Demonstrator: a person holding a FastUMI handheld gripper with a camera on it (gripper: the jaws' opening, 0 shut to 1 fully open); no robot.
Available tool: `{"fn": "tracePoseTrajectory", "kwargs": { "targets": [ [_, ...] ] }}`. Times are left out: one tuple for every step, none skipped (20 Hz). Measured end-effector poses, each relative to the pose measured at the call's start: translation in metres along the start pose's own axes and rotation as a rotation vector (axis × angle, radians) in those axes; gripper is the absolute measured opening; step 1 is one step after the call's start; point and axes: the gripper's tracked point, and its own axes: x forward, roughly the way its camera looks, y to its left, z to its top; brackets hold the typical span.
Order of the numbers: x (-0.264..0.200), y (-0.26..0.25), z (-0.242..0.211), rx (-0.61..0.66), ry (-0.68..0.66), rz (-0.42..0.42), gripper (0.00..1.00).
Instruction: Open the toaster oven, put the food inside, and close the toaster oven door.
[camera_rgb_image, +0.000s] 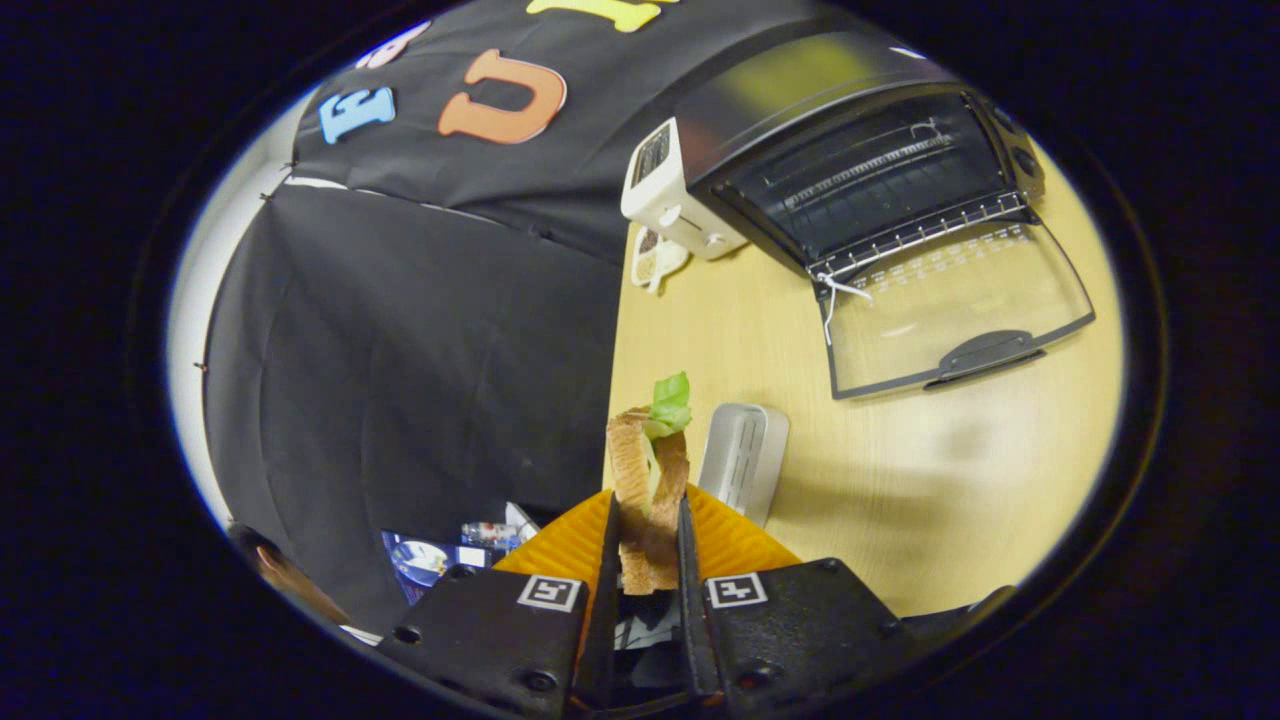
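My gripper (648, 520) is shut on a sandwich (650, 470), two brown bread slices with a green leaf sticking out at the far end. Both fingers press its sides and it stands on edge between them, lifted above the wooden table (900, 500). Well beyond the fingers sits the black toaster oven (860, 160), its glass door (955, 305) folded down flat onto the table. The door's dark handle is on the near edge. The wire rack (920, 230) shows at the mouth of the dark cavity.
A white toaster (665, 190) stands beside the oven, with a small white dish (655, 260) in front of it. A grey-white tray (742, 460) lies just ahead of the fingers, over an orange mat (730, 540). The table's edge drops off beside the sandwich.
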Motion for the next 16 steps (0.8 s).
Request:
{"fn": "tracePoseTrajectory", "kwargs": {
  "targets": [
    [-0.009, 0.000, 0.009, 0.006, -0.034, 0.020, 0.32],
    [-0.019, -0.002, 0.016, 0.015, -0.074, 0.038, 0.33],
    [-0.028, -0.006, 0.026, 0.032, -0.117, 0.050, 0.33],
    [-0.037, -0.007, 0.035, 0.056, -0.163, 0.062, 0.33],
    [-0.046, -0.013, 0.045, 0.079, -0.212, 0.070, 0.33],
    [-0.052, -0.020, 0.053, 0.105, -0.259, 0.065, 0.33],
    [-0.058, -0.031, 0.062, 0.119, -0.300, 0.049, 0.32],
    [-0.066, -0.041, 0.067, 0.138, -0.330, 0.031, 0.32],
    [-0.069, -0.052, 0.074, 0.176, -0.365, 0.027, 0.32],
    [-0.070, -0.061, 0.080, 0.220, -0.402, 0.035, 0.33],
    [-0.072, -0.071, 0.090, 0.269, -0.437, 0.051, 0.32],
    [-0.071, -0.082, 0.098, 0.314, -0.469, 0.065, 0.32],
    [-0.071, -0.094, 0.109, 0.348, -0.501, 0.071, 0.32],
    [-0.071, -0.107, 0.118, 0.379, -0.529, 0.070, 0.32],
    [-0.071, -0.117, 0.128, 0.407, -0.555, 0.073, 0.32],
    [-0.069, -0.126, 0.136, 0.431, -0.578, 0.078, 0.32]
  ]
}}
